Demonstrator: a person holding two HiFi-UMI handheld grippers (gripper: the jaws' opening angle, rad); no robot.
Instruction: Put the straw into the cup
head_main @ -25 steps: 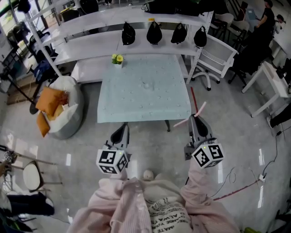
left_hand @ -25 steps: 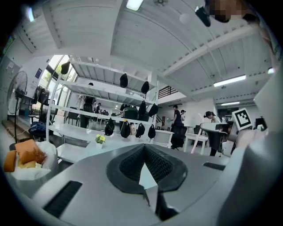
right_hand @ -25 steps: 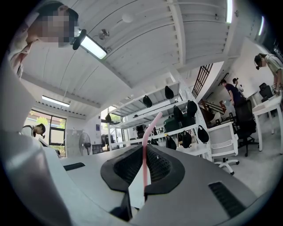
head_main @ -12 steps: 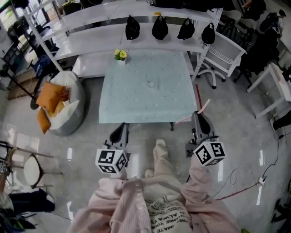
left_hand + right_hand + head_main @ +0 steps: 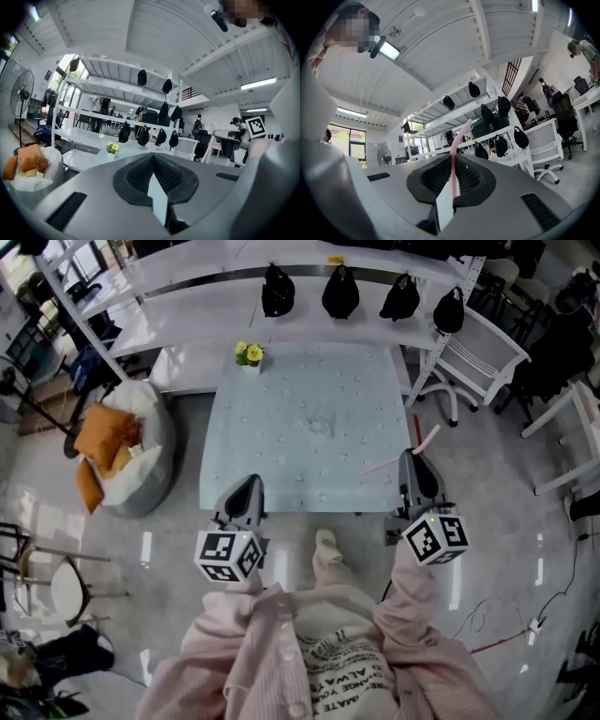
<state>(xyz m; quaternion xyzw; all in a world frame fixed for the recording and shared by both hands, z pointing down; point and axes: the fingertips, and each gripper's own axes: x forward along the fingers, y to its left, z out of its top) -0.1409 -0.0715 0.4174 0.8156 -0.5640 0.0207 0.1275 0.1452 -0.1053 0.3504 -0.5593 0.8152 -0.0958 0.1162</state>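
Note:
A pink straw (image 5: 382, 465) is pinched crosswise in my right gripper (image 5: 413, 457), which is shut on it over the near right edge of the pale green table (image 5: 272, 456). In the right gripper view the straw (image 5: 454, 154) rises from between the closed jaws. A small clear thing, apparently the cup (image 5: 320, 424), stands near the table's middle, well ahead of both grippers. My left gripper (image 5: 250, 486) is shut with nothing in it at the near left edge. Its jaws meet tip to tip in the left gripper view (image 5: 153, 165).
A small pot of yellow flowers (image 5: 247, 354) stands at the table's far left corner. White shelves with several black bags (image 5: 339, 294) run behind it. A beanbag with orange cushions (image 5: 117, 456) lies to the left and a white chair (image 5: 480, 348) to the right. The person's shoe (image 5: 324, 542) is below the table.
The person has stepped forward toward the table. Both grippers have come from over the floor to its near edge. The straw stays held in the right gripper.

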